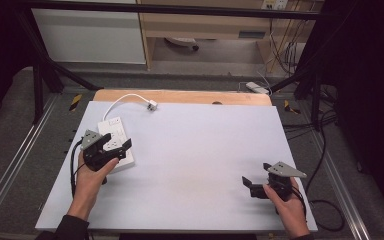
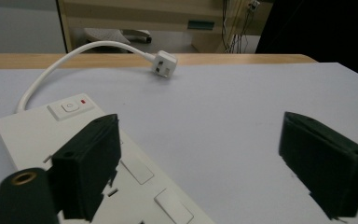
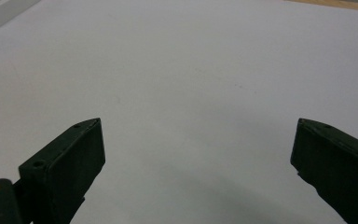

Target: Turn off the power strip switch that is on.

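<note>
A white power strip lies flat at the left of the pale grey board. Its white cable curves back to a loose plug near the board's far edge. My left gripper is open over the strip's near end. In the left gripper view its left jaw sits above the power strip, the right jaw above bare board, and the plug lies ahead. The left gripper grips nothing. My right gripper is open at the near right, and nothing lies between the right gripper's jaws.
A strip of wooden tabletop shows beyond the board's far edge. Black frame bars stand at both sides, with cables trailing on the floor to the right. A corner of the power strip shows far left in the right gripper view.
</note>
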`<action>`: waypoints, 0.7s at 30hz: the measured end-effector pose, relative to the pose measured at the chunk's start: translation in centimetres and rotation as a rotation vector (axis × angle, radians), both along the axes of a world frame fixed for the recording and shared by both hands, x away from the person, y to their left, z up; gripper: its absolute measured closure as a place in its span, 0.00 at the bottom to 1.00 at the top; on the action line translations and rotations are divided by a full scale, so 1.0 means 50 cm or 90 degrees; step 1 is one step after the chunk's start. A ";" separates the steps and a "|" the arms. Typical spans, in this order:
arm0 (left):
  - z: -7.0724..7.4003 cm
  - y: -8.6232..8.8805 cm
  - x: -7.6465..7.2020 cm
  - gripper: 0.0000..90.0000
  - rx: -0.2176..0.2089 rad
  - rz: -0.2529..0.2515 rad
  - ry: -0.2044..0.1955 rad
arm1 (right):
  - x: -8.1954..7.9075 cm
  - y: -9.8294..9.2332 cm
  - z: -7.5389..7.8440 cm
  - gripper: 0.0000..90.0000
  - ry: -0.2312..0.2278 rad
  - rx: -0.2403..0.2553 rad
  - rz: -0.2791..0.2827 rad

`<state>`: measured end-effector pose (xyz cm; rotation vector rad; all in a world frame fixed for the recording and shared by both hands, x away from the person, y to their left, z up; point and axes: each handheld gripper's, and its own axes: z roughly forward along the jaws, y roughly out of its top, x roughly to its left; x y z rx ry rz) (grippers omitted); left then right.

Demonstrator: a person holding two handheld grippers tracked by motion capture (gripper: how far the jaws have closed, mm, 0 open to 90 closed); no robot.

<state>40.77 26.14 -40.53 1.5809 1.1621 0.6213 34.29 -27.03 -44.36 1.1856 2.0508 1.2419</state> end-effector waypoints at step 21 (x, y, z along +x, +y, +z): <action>0.075 0.009 -0.052 0.06 -0.004 -0.036 -0.026 | 0.000 -0.002 0.001 0.04 0.002 0.006 -0.001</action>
